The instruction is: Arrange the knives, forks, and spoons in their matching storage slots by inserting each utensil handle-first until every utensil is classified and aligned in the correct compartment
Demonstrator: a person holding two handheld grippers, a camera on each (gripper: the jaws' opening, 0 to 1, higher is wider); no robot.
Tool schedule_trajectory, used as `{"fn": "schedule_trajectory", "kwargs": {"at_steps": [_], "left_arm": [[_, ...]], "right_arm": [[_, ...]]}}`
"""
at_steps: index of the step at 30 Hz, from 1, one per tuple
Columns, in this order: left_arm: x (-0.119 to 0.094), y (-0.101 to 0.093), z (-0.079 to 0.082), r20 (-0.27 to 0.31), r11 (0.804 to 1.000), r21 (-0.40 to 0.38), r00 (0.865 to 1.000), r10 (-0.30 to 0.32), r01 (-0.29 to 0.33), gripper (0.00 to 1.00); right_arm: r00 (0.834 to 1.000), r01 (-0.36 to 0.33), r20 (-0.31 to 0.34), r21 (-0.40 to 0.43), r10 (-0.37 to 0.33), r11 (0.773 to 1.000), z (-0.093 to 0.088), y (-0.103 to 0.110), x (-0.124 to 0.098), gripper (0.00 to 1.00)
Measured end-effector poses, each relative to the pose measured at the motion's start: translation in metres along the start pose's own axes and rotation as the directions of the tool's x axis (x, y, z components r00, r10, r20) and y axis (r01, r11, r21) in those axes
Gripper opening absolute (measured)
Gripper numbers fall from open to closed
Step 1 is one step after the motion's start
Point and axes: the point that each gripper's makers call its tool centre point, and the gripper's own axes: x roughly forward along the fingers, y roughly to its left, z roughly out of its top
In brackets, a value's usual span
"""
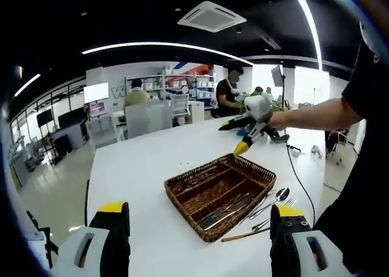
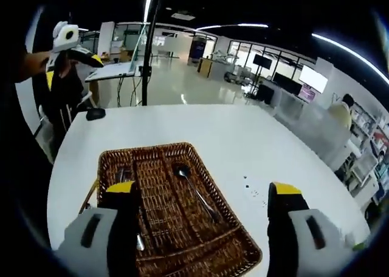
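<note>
Right gripper view: fingers hide basket forks.

Our left gripper and right gripper each have two black jaws capped in yellow on pale grey bodies with dark slots; our sleeve is black.

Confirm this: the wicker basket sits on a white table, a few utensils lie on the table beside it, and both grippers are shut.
Not quite. The grippers are open, not shut: the left gripper in the left gripper view and the right gripper in the right gripper view both have their jaws wide apart, holding nothing. The rest holds: the basket sits on the white table, with utensils beside it.
</note>
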Motion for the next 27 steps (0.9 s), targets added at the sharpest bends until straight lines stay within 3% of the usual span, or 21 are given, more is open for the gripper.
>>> {"fn": "schedule_trajectory", "kwargs": {"at_steps": [2, 9, 13, 16, 27], "left_arm": [[0.0, 0.0, 0.001, 0.006, 1.0, 0.0, 1.0, -0.005, 0.005, 1.0], [0.005, -0.004, 0.008, 0.041, 1.0, 0.01, 0.999, -0.023, 0.023, 1.0], [0.007, -0.003, 0.003, 0.064, 1.0, 0.026, 0.998, -0.012, 0.01, 1.0], [0.006, -0.004, -0.001, 0.07, 1.0, 0.018, 0.997, -0.009, 0.007, 1.0], [-0.001, -0.014, -0.007, 0.04, 1.0, 0.02, 0.999, -0.016, 0.016, 1.0]], "right_arm": [[0.999, 0.046, 0.004, 0.032, -0.047, 0.998, -0.006, 0.006, -0.017, 0.99], [0.99, 0.119, 0.06, 0.139, -0.128, 0.983, -0.006, 0.018, -0.064, 0.99], [0.964, 0.201, 0.111, 0.29, -0.241, 0.936, -0.001, 0.015, -0.094, 0.99], [0.953, 0.254, 0.096, 0.268, -0.288, 0.93, -0.004, 0.017, -0.112, 0.99], [0.946, 0.29, 0.069, 0.256, -0.316, 0.922, -0.022, 0.044, -0.158, 0.99]]}}
